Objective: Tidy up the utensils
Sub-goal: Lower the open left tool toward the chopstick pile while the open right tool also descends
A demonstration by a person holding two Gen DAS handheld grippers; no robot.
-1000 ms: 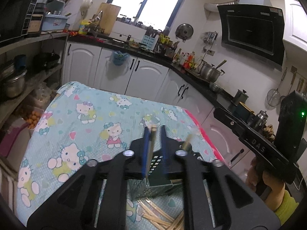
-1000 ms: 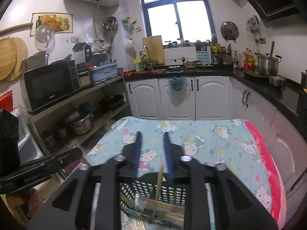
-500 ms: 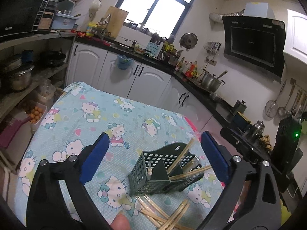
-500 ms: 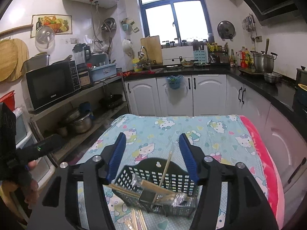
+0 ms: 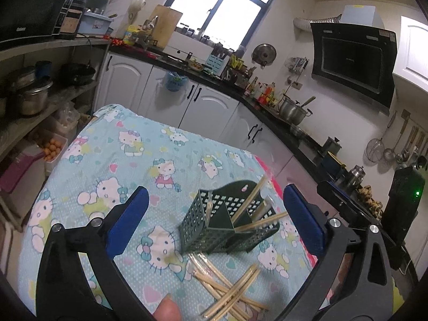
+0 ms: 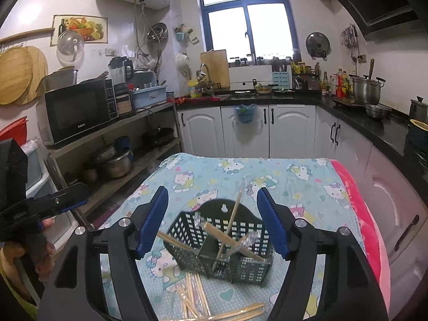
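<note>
A dark green perforated utensil basket (image 5: 214,222) (image 6: 192,230) stands on the cartoon-cat tablecloth (image 5: 112,160). Several wooden chopsticks (image 5: 248,198) (image 6: 234,211) lean out of its compartments. More loose chopsticks (image 5: 227,289) (image 6: 195,294) lie crossed on the cloth in front of it. My left gripper (image 5: 215,190) is wide open just short of the basket, with nothing held. My right gripper (image 6: 212,191) is also drawn back from the basket. Its jaws are opening and its pads touch nothing. Each gripper shows at the edge of the other's view.
A pink table edge (image 6: 361,214) runs along the right side. White cabinets under a black counter (image 6: 267,99) wrap the back and right. Shelves with a microwave (image 6: 77,109) and pots stand to the left. A thumb (image 5: 167,307) shows at the bottom of the left wrist view.
Both grippers' jaws have spread from nearly shut to wide apart and have drawn back from the basket. The chopsticks seen at their tips now lean in the basket.
</note>
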